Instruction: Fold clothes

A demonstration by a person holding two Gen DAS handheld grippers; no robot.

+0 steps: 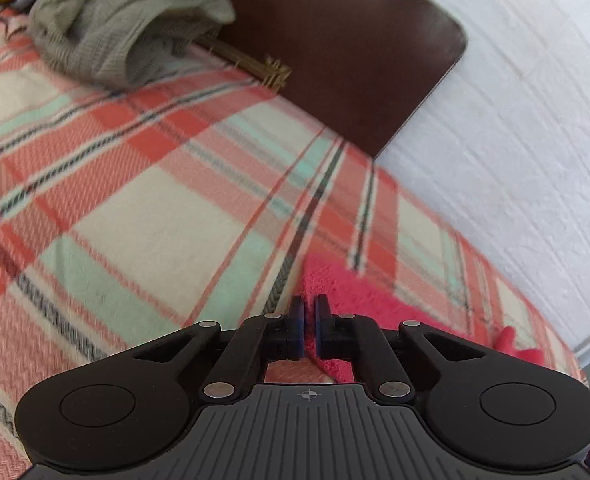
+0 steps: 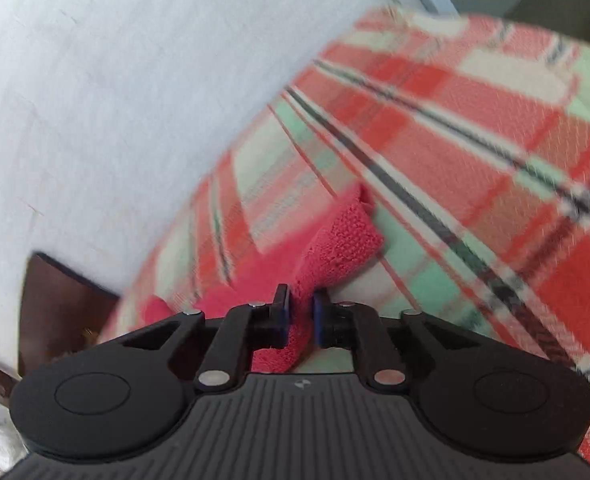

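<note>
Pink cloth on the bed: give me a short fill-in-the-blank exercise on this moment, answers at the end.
1. The right tool is shut on a bunched fold of the ____ cloth.
2. The cloth lies on a ____-patterned blanket.
3. The crumpled grey-green garment lies near the dark ____ headboard.
4. The left tool has its jaws nearly ____.

Answers: pink; plaid; brown; shut

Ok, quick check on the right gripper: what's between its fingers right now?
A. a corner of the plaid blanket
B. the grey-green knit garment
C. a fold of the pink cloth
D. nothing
C: in the right wrist view the right gripper has a bunched fold of the pink cloth pinched between its pads, above the plaid blanket.
</note>
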